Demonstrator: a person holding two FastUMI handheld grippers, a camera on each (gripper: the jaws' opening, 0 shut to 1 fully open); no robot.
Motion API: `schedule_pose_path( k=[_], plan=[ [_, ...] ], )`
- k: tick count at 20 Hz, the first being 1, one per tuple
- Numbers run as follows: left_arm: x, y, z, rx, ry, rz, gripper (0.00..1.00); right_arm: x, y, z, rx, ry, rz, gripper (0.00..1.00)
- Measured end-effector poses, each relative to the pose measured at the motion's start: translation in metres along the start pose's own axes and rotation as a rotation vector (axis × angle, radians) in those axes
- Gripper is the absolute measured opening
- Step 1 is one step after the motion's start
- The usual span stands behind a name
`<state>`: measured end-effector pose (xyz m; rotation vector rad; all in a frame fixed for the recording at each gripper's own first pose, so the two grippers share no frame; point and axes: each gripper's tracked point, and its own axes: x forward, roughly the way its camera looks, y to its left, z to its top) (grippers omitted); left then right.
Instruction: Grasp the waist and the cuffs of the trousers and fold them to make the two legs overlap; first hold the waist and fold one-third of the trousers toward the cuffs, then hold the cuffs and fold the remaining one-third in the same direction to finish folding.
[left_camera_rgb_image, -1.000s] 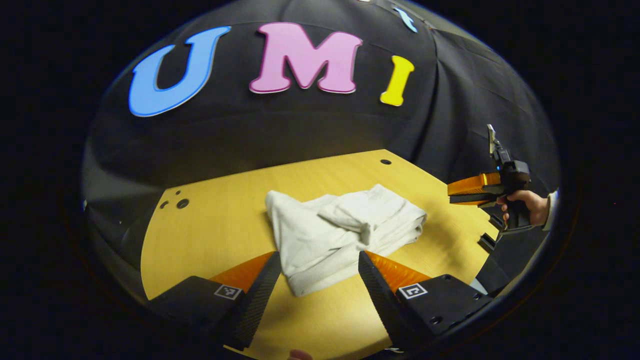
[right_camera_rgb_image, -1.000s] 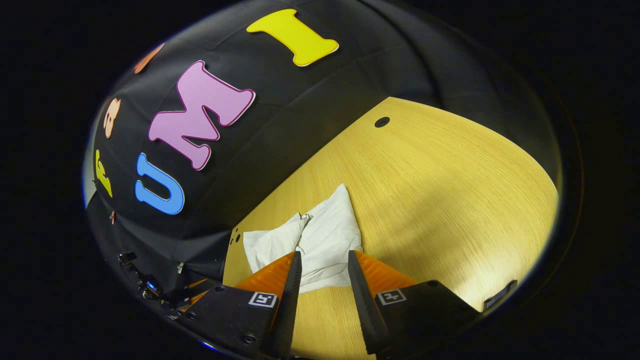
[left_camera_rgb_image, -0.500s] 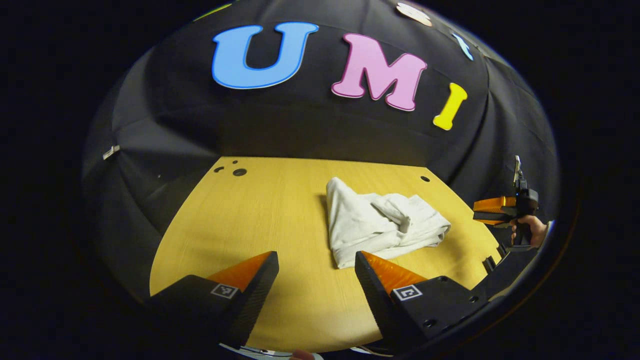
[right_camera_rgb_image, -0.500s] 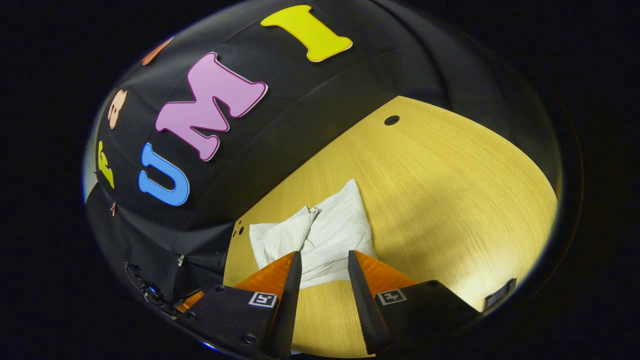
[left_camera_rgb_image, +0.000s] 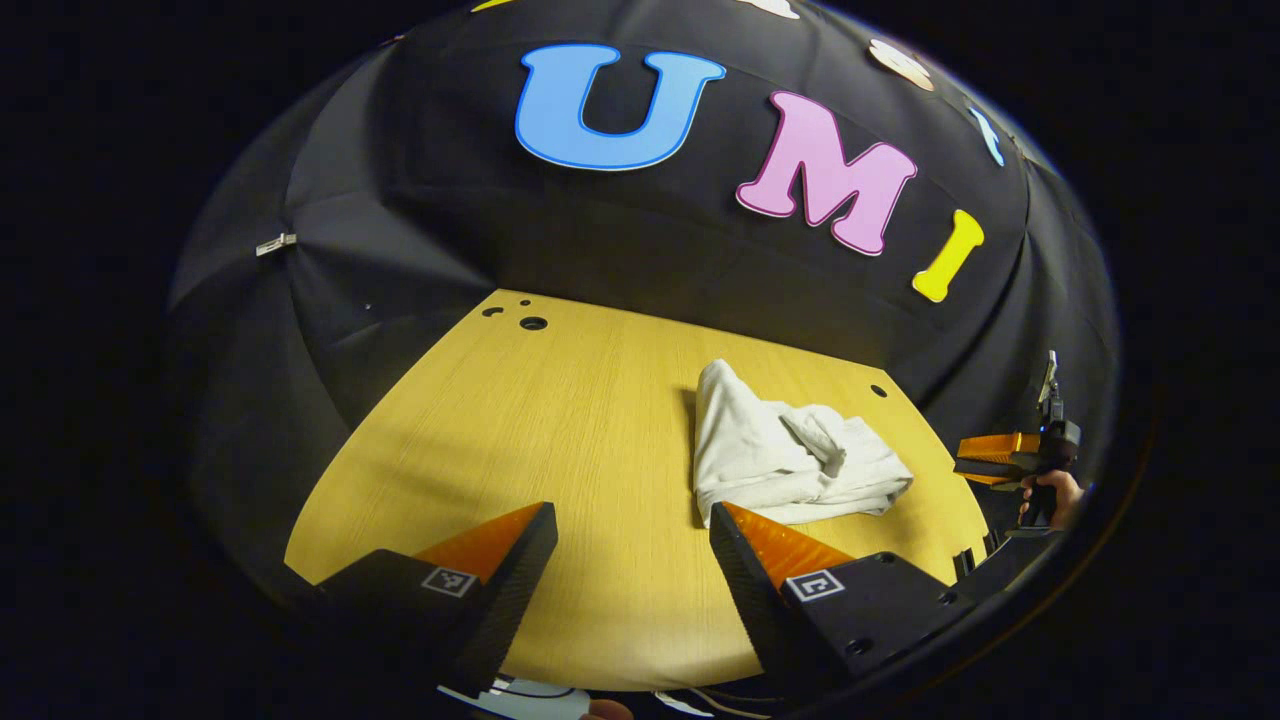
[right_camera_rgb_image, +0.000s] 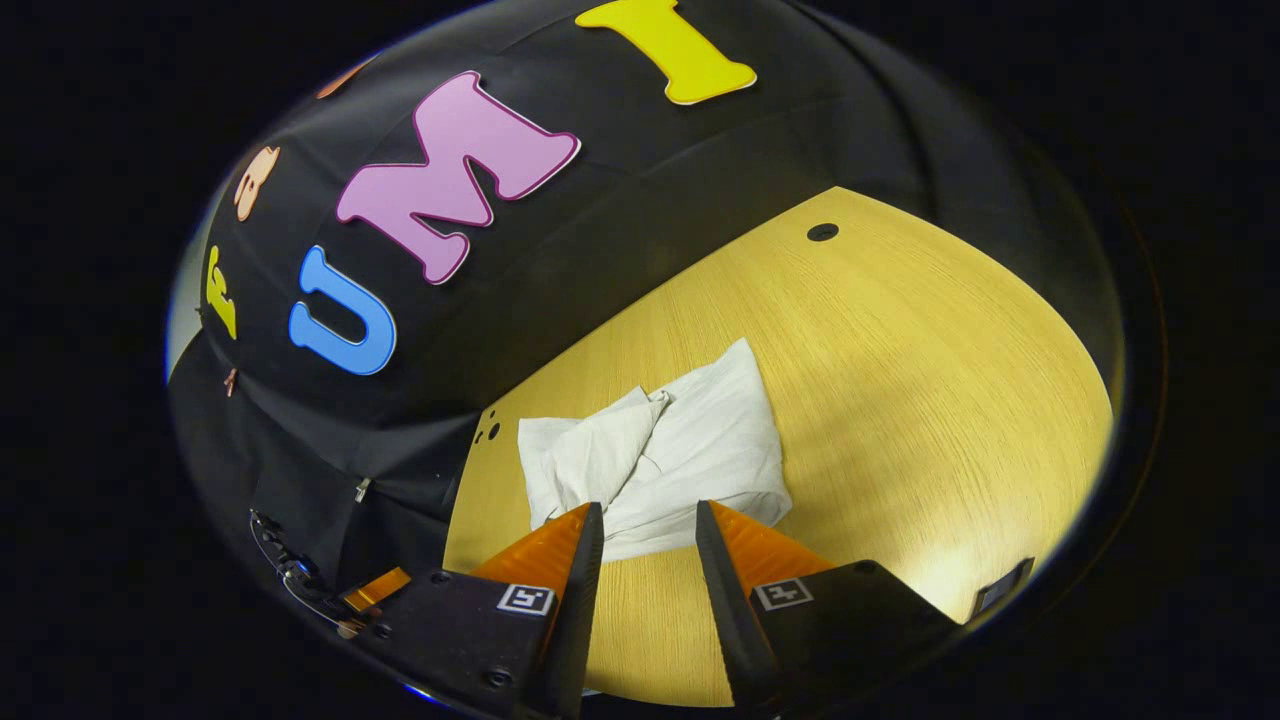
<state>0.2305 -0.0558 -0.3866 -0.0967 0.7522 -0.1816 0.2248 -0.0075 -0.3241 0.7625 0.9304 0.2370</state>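
The white trousers (left_camera_rgb_image: 785, 455) lie in a folded, slightly rumpled bundle on the wooden table (left_camera_rgb_image: 560, 420). My left gripper (left_camera_rgb_image: 632, 520) is open with nothing between its fingers, held back from the bundle, which sits ahead and to its right. In the right gripper view the trousers (right_camera_rgb_image: 670, 460) lie just beyond my right gripper (right_camera_rgb_image: 647, 520), whose fingers stand apart over the near edge of the cloth without gripping it. Far right in the left gripper view, a hand (left_camera_rgb_image: 1048, 492) holds the right gripper (left_camera_rgb_image: 990, 458) beyond the table's edge.
Small round holes (left_camera_rgb_image: 532, 323) mark the table's far left corner, and another hole (left_camera_rgb_image: 878, 391) lies behind the trousers. Black cloth walls close in the table on all far sides. Bare tabletop (right_camera_rgb_image: 940, 400) stretches right of the bundle in the right gripper view.
My left gripper has pulled back and turned left, so the trousers have slid right and look smaller. The right gripper has backed off a little. The bundle itself has stayed put.
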Motion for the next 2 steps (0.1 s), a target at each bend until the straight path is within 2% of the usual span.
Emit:
schedule_pose_path(
  k=[2],
  plan=[
    [0.0013, -0.0008, -0.0013, -0.002, 0.001, 0.000, 0.96, 0.0006, 0.0020, 0.0001, 0.004, -0.003, -0.001, 0.58]
  ],
)
